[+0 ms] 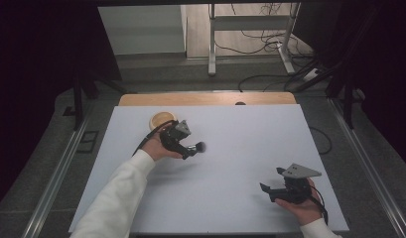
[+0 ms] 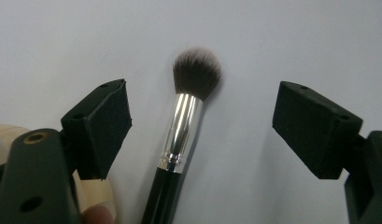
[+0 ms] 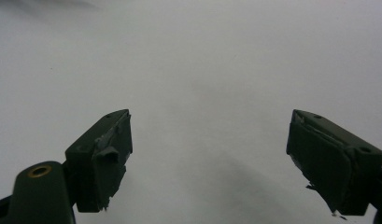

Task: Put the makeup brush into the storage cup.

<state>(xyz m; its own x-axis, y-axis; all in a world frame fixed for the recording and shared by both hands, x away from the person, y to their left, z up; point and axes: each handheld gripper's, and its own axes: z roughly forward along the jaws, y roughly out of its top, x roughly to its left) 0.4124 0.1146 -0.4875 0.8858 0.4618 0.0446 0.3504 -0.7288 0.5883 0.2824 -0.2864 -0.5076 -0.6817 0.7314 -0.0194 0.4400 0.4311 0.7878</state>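
Note:
A makeup brush [image 2: 181, 133] with a black handle, silver ferrule and dark bristle head [image 1: 201, 147] lies on the white table [image 1: 230, 163], left of centre. My left gripper [image 1: 186, 145] is over it, open. In the left gripper view the brush runs up the gap between the two black pads [image 2: 104, 126], touching neither, and its handle end is hidden below the frame. My right gripper [image 1: 271, 180] is at the front right, open, over bare table surface, and nothing sits between its jaws in the right gripper view [image 3: 209, 135].
A round wooden bowl [image 1: 162, 119] stands just behind my left hand near the table's far edge. A strip of wooden tabletop [image 1: 205, 98] runs along the back. Beyond it are a desk frame [image 1: 250, 22] and loose cables on the floor.

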